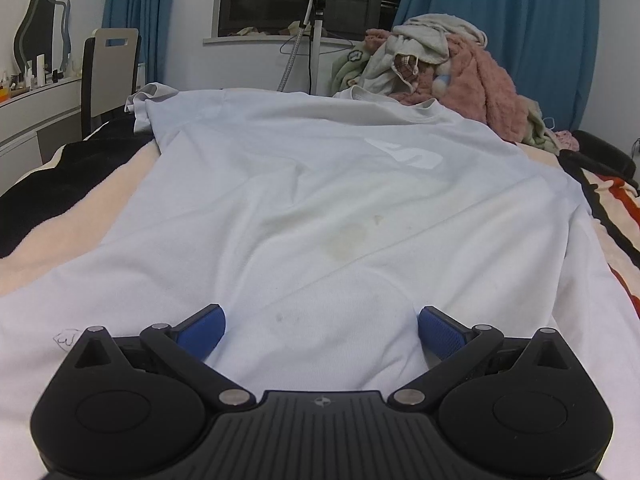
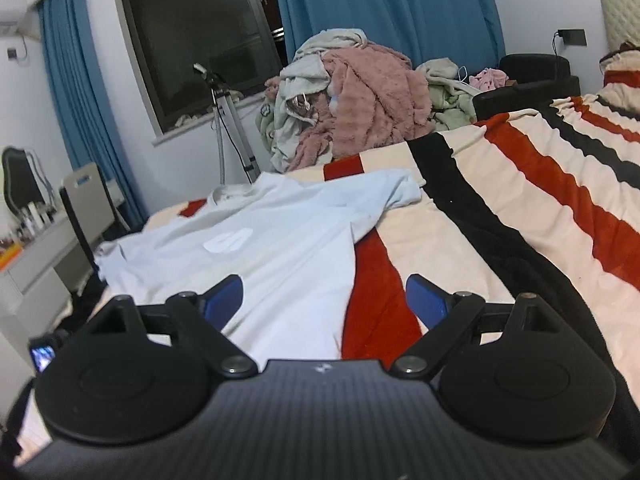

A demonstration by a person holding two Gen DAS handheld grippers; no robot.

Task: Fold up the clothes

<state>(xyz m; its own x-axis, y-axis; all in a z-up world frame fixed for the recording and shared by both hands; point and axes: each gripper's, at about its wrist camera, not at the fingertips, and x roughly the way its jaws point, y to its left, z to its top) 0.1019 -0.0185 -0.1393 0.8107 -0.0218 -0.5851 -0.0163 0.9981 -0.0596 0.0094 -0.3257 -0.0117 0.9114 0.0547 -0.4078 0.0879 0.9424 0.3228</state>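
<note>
A pale blue T-shirt (image 1: 304, 200) lies spread flat on the bed, collar at the far end, a white logo (image 1: 408, 154) on its chest. My left gripper (image 1: 320, 326) is open and empty, low over the shirt's near hem, with blue pads on both sides. In the right wrist view the same shirt (image 2: 280, 248) lies to the left on the striped blanket. My right gripper (image 2: 324, 300) is open and empty, above the shirt's right edge near the hem.
A striped red, black and cream blanket (image 2: 540, 208) covers the bed. A pile of clothes (image 2: 352, 96) sits beyond the far end. A chair (image 1: 108, 76) and white dresser (image 1: 36, 112) stand at the left. A steamer stand (image 1: 316, 36) is by the window.
</note>
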